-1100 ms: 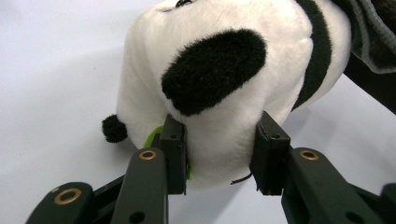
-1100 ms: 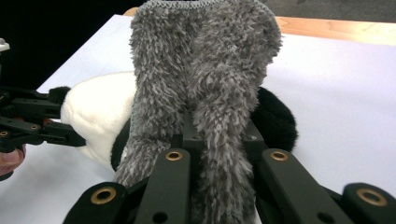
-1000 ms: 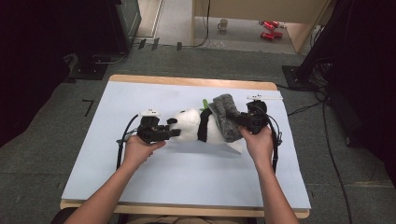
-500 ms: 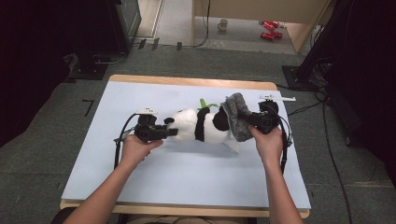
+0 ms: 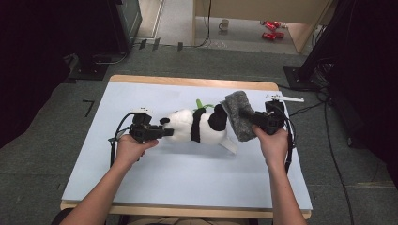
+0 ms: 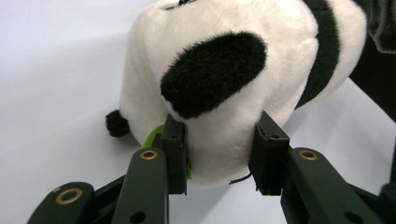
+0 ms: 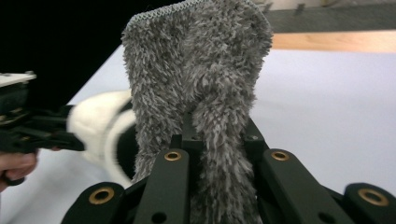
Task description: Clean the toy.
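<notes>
Lying lengthwise mid-counter, the plush panda [image 5: 199, 125] was pinched at one end by the left gripper [image 5: 165, 133], while the right gripper [image 5: 253, 121], fingers clamped on grey cloth [image 5: 239, 117], hovered at its opposite end.

Even, soft light (dark surroundings)
</notes>
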The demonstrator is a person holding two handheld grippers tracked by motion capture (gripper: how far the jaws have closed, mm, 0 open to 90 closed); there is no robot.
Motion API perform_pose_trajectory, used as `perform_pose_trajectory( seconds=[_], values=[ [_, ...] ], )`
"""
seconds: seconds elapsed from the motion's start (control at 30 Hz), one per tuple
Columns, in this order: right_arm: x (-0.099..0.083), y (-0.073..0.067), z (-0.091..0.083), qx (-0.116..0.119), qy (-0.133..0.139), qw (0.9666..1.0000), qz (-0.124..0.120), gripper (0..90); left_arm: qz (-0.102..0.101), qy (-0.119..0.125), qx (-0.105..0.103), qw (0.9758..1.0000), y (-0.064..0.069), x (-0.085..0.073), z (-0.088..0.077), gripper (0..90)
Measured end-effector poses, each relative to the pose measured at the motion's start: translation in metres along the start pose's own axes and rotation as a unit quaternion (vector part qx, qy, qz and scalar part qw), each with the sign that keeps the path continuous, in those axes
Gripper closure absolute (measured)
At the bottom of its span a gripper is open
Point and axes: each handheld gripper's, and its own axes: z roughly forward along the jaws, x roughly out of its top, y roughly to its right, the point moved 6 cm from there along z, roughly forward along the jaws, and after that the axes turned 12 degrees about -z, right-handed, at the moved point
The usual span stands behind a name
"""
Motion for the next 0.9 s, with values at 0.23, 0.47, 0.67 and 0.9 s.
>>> perform_pose_trajectory(
  seconds=[0.23, 0.47, 0.67, 0.9],
  values=[
    [0.005, -0.038, 0.005, 0.030, -0.009, 0.9988, -0.038, 78.6, 0.002, -0.004, 0.003, 1.0000, 0.004, -0.004, -0.015, 63.8],
    [-0.014, -0.053, 0.028, 0.057, -0.048, 0.9962, -0.046, 78.6, 0.012, 0.017, 0.006, 0.9998, 0.000, -0.006, -0.018, 62.5],
    [-0.022, -0.049, 0.040, 0.056, -0.042, 0.9967, -0.040, 78.3, 0.015, 0.030, 0.001, 0.9994, -0.005, -0.006, -0.017, 54.1],
    [-0.020, -0.045, 0.044, 0.040, -0.038, 0.9971, -0.053, 78.1, 0.066, 0.056, 0.004, 0.9963, -0.008, -0.007, -0.021, 41.9]
  ],
)
